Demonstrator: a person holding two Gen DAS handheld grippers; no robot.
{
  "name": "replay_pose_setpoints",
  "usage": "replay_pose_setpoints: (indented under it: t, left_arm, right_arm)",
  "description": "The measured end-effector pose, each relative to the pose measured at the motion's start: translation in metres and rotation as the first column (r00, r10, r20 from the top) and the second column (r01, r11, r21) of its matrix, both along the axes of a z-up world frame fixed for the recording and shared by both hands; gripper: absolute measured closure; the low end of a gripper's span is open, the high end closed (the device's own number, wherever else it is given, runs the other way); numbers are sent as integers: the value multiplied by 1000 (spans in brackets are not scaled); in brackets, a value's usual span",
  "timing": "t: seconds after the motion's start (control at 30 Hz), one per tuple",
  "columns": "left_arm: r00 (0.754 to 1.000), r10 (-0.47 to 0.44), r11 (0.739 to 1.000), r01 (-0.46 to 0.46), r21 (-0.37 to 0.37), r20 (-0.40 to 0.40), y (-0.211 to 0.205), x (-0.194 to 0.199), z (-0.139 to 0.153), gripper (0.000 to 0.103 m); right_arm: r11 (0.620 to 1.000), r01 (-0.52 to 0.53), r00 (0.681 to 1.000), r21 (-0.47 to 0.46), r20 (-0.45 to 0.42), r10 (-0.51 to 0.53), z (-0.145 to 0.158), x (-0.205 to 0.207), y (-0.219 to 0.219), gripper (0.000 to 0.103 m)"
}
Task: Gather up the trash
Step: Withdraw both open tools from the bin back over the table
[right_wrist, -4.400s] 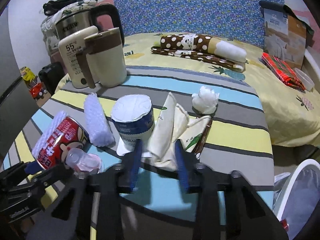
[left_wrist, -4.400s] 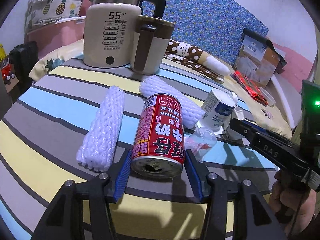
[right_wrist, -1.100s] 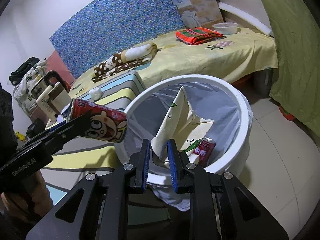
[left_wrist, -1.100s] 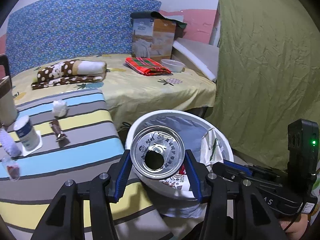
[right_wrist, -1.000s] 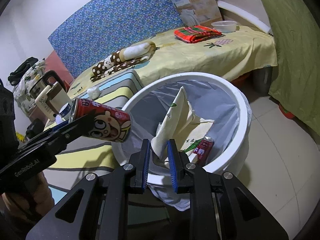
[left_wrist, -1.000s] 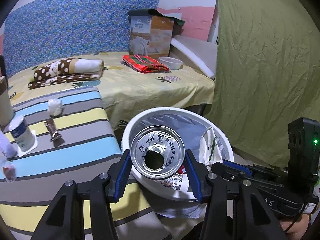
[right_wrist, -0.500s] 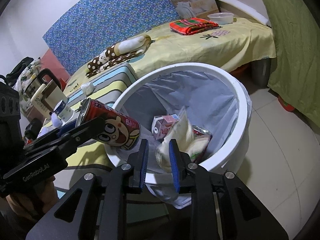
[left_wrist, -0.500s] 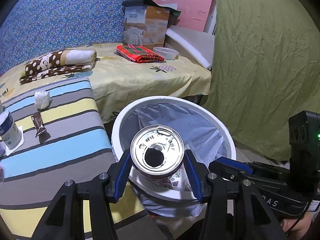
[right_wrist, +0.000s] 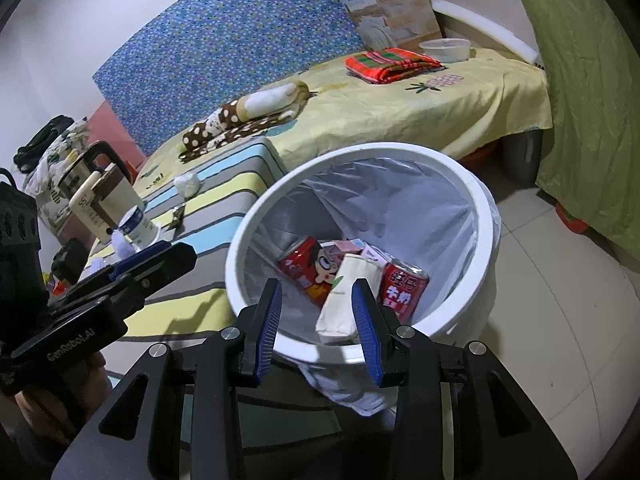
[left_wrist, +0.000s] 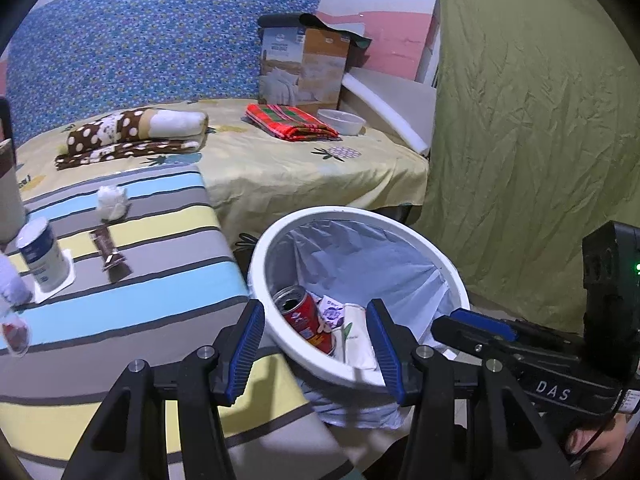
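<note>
Bed (left_wrist: 280, 168): yellow sheet with a pineapple print, a blue patterned headboard behind; it carries a brown polka-dot blanket (left_wrist: 132, 136), a folded red plaid cloth (left_wrist: 290, 122), a white bowl (left_wrist: 342, 121) and a cardboard box (left_wrist: 304, 68).
Green curtain (left_wrist: 532, 128): hangs at the right, reaching the floor past the bin.
Table (left_wrist: 120, 264): covered in a cloth striped grey, blue and yellow, its corner just beside the bin.
Trash bin (right_wrist: 486, 240): round, white, lined with a pale plastic bag, standing on the tiled floor between table and bed.
Bin contents: two red drink cans, one (right_wrist: 304, 266) lying at the left, the other (right_wrist: 402, 288) at the right, with a cream paper wrapper (right_wrist: 344, 296) between them and small pink cartons (right_wrist: 348, 246) behind.
Left gripper (left_wrist: 316, 344): above the near rim of the bin, jaws wide apart with nothing between the pads.
Right gripper (right_wrist: 318, 324): above the near rim too, jaws opening, no pad touching anything; the wrapper seen between them lies down in the bin.
Kettle (right_wrist: 80, 178): steel with a black handle, at the far end of the table beside a cream and brown appliance (right_wrist: 112, 196).
Trash left on the table: a white and blue yogurt cup (left_wrist: 42, 256), a crumpled white tissue (left_wrist: 112, 202), a brown snack wrapper (left_wrist: 106, 248).
Hand (left_wrist: 592, 440): only fingertips show, under the right gripper's body.
</note>
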State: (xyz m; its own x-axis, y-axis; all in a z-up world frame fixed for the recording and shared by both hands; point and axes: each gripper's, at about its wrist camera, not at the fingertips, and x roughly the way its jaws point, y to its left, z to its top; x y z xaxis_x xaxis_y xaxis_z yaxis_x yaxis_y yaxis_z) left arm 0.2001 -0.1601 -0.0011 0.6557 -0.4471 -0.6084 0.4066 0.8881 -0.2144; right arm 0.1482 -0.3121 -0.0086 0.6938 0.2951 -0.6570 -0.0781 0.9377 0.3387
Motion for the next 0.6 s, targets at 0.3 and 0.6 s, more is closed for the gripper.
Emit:
replay_pose_setpoints:
  t: [0.3, 0.6]
  left_arm:
    - [997, 79, 997, -79, 16, 15, 33, -25, 3, 50]
    - [987, 157, 987, -158, 22, 26, 70, -48, 8, 50]
  right_arm:
    - [997, -81, 996, -4, 34, 81, 8, -9, 30, 64]
    - [987, -157, 985, -26, 66, 158, 17, -17, 61, 64]
